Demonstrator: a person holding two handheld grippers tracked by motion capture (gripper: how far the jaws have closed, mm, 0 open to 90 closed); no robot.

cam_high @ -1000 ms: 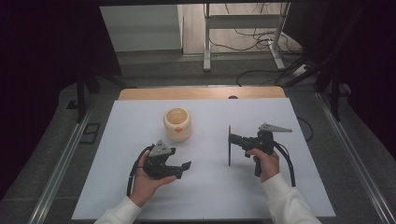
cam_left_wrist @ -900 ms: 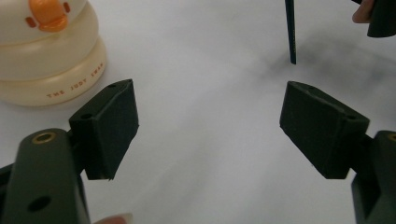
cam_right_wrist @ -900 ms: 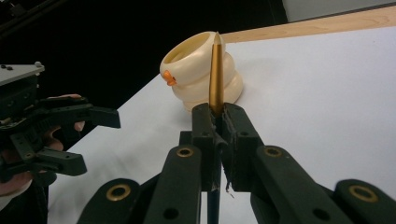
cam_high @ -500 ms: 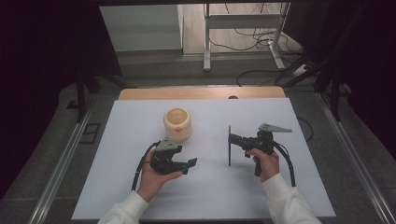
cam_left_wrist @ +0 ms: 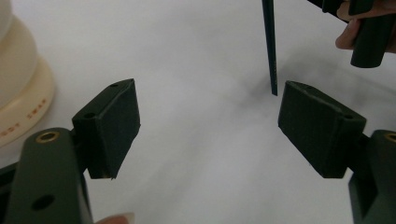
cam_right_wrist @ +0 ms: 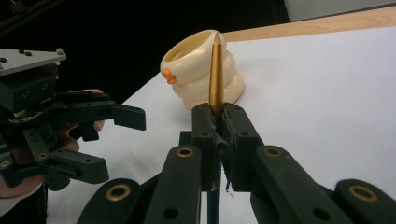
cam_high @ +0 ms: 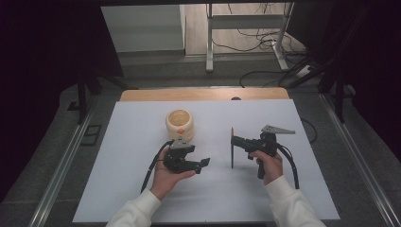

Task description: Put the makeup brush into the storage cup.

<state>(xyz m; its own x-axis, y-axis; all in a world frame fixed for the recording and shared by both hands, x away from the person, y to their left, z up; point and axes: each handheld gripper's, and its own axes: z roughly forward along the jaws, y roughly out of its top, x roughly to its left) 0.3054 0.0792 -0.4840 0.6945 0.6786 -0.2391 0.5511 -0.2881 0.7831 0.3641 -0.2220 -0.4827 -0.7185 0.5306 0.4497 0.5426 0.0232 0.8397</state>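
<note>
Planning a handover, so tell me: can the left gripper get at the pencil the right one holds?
Probably yes: the left gripper is open, and bare table separates it from the upright pencil.

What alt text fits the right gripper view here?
The right hand-held gripper is shut on a pencil standing upright between its black jaws. Behind it sits a cream ring-shaped holder on the white table; the left hand-held gripper is beside it.

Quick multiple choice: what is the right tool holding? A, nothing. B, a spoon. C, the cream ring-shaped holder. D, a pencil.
D: in the right gripper view the right tool has its jaws clamped on a thin pencil, which stands upright in the high view.
</note>
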